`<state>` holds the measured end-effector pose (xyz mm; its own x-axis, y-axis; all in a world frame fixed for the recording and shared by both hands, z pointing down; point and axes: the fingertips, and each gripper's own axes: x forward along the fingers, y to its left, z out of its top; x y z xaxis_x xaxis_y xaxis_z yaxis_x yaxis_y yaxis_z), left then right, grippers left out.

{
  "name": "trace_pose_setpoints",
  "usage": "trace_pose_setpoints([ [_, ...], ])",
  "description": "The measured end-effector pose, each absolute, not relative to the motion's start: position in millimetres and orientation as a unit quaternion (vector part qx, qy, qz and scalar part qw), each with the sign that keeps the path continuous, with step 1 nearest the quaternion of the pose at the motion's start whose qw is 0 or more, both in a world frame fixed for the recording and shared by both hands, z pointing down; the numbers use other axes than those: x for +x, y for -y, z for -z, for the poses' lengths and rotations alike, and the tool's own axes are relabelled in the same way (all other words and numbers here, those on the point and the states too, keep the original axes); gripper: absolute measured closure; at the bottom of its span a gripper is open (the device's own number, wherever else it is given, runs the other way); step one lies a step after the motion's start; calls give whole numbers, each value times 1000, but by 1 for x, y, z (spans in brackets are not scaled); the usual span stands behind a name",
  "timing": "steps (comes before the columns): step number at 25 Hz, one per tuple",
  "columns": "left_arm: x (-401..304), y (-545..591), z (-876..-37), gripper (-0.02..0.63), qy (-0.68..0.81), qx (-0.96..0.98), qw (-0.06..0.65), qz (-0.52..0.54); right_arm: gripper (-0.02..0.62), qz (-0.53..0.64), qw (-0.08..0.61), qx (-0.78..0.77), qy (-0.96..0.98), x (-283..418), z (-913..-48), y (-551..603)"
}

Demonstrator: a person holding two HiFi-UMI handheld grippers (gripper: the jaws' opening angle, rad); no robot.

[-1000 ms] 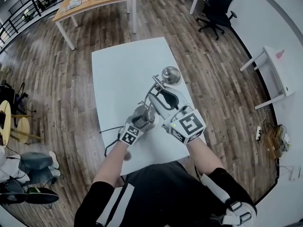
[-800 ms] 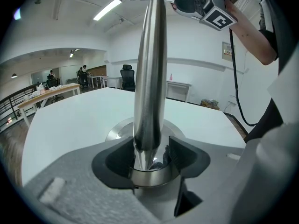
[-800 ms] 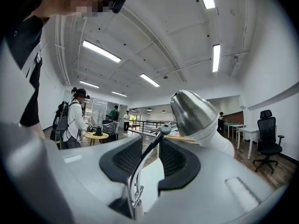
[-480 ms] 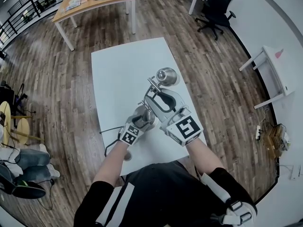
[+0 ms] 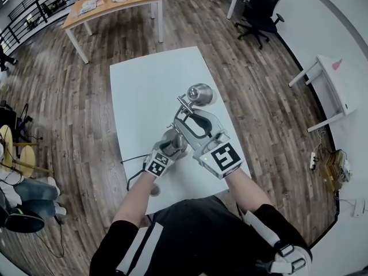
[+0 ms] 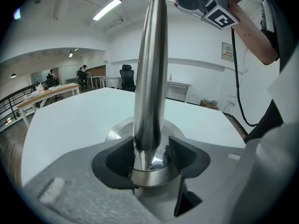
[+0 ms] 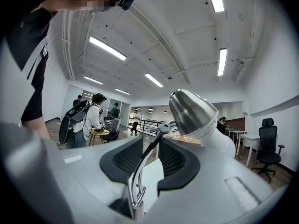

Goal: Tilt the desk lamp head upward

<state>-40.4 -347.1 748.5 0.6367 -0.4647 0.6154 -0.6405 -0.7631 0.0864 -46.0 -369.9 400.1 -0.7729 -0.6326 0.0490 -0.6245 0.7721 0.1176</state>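
Note:
A chrome desk lamp stands on the white table (image 5: 144, 91). Its rounded head (image 5: 200, 93) is at the far end of a thin jointed arm. My left gripper (image 5: 169, 148) is shut on the lamp's upright post (image 6: 149, 78) just above the round base (image 6: 119, 129). My right gripper (image 5: 190, 119) sits higher, around the thin lamp arm (image 7: 145, 157). The arm runs slantwise between the pads and bears on them. In the right gripper view the head (image 7: 194, 111) looms just beyond the jaws, shade facing away.
The lamp's black cable (image 5: 131, 164) trails off the table's near-left edge. A wooden table (image 5: 115, 4), an office chair (image 5: 261, 7) and a white desk (image 5: 339, 85) stand around on the wood floor. People (image 7: 91, 115) stand in the background.
My right gripper has shifted left and toward me with the lamp arm, and the lamp head has swung slightly left with it. The left gripper has stayed on the post.

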Motion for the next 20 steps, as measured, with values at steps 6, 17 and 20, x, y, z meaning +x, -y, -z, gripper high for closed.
trace_pose_setpoints([
  [6, -41, 347, -745, 371, 310, 892, 151, -293, 492, 67, 53, 325, 942, -56, -398, 364],
  [17, -42, 347, -745, 371, 309, 893, 151, -290, 506, 108, 64, 305, 944, -75, -400, 348],
  [20, -42, 348, -745, 371, 310, 893, 152, -289, 506, 110, 65, 301, 945, -75, -400, 348],
])
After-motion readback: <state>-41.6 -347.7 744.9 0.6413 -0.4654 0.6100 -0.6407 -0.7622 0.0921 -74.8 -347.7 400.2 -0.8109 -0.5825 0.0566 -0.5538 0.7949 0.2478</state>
